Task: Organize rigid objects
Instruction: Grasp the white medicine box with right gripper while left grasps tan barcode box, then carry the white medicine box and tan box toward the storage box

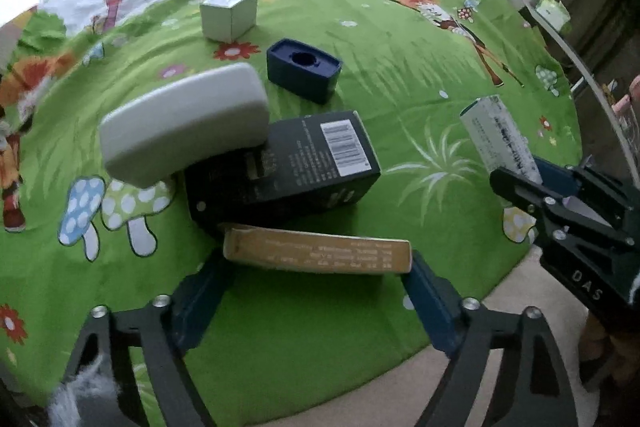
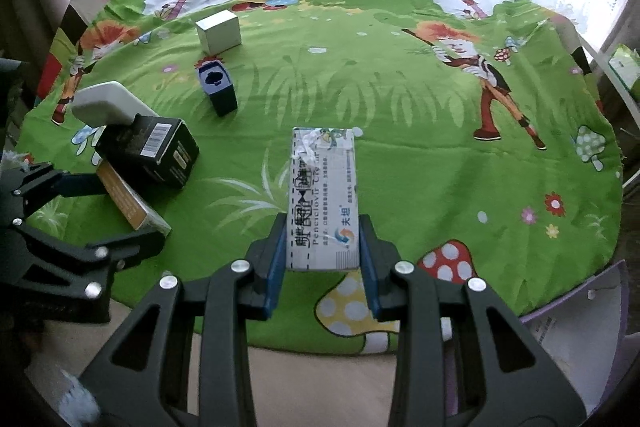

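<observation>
My left gripper (image 1: pixel 316 279) is shut on a flat yellow box (image 1: pixel 318 254), held beside a black box (image 1: pixel 280 171) with a barcode. A grey case (image 1: pixel 184 123) leans on the black box. My right gripper (image 2: pixel 323 259) is shut on a white medicine box (image 2: pixel 322 195) and holds it over the green mat; it also shows in the left wrist view (image 1: pixel 500 139). A dark blue insert (image 1: pixel 302 69) and a small white box (image 1: pixel 229 14) lie farther back. The same pile shows at the left of the right wrist view: yellow box (image 2: pixel 130 201), black box (image 2: pixel 148 151), grey case (image 2: pixel 106 103).
A round green cartoon mat (image 2: pixel 400 131) covers the table. Lace curtains hang behind it. A green carton (image 2: pixel 624 67) sits off the mat at the right. A purple sheet (image 2: pixel 576 327) lies at the lower right edge.
</observation>
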Tool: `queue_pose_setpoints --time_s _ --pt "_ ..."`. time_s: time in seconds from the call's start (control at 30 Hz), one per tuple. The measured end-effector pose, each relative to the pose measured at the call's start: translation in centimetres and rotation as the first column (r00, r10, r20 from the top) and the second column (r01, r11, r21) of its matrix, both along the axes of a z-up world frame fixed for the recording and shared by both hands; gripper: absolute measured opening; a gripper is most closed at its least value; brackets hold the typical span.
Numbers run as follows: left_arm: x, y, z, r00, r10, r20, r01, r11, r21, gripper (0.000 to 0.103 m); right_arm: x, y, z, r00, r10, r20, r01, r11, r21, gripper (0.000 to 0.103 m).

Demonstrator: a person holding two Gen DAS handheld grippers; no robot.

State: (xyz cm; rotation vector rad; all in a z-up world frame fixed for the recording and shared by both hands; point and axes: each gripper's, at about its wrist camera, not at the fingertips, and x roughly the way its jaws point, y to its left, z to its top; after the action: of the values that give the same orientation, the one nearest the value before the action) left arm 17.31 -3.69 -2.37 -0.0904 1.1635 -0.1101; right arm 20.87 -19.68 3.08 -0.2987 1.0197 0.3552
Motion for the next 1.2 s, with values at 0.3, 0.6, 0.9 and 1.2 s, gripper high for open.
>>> queue_pose_setpoints --time_s 0.3,0.6,0.9,1.2 --pt "-1.0 -0.7 1.0 0.999 -0.008 0.036 0.008 1.000 0.002 0.084 -0.7 -1.0 0.7 1.000 -0.018 0.020 0.018 1.000 -0.009 0.037" --pt "-3.0 -3.6 3.2 0.995 -0.028 0.098 0.032 0.999 -0.035 0.084 -2.1 -3.0 1.8 0.998 -0.044 0.035 0.044 0.999 0.005 0.037" --pt "-4.6 -6.9 4.5 0.989 -0.068 0.133 0.074 0.996 -0.042 0.084 -3.5 -6.5 2.8 0.995 -0.093 0.040 0.092 0.996 0.022 0.037" --pt "-5.9 -8.9 5.0 0.988 -0.069 0.141 0.080 0.994 -0.079 0.084 -4.8 -8.9 3.3 0.993 -0.112 0.026 0.110 0.993 0.052 0.037"
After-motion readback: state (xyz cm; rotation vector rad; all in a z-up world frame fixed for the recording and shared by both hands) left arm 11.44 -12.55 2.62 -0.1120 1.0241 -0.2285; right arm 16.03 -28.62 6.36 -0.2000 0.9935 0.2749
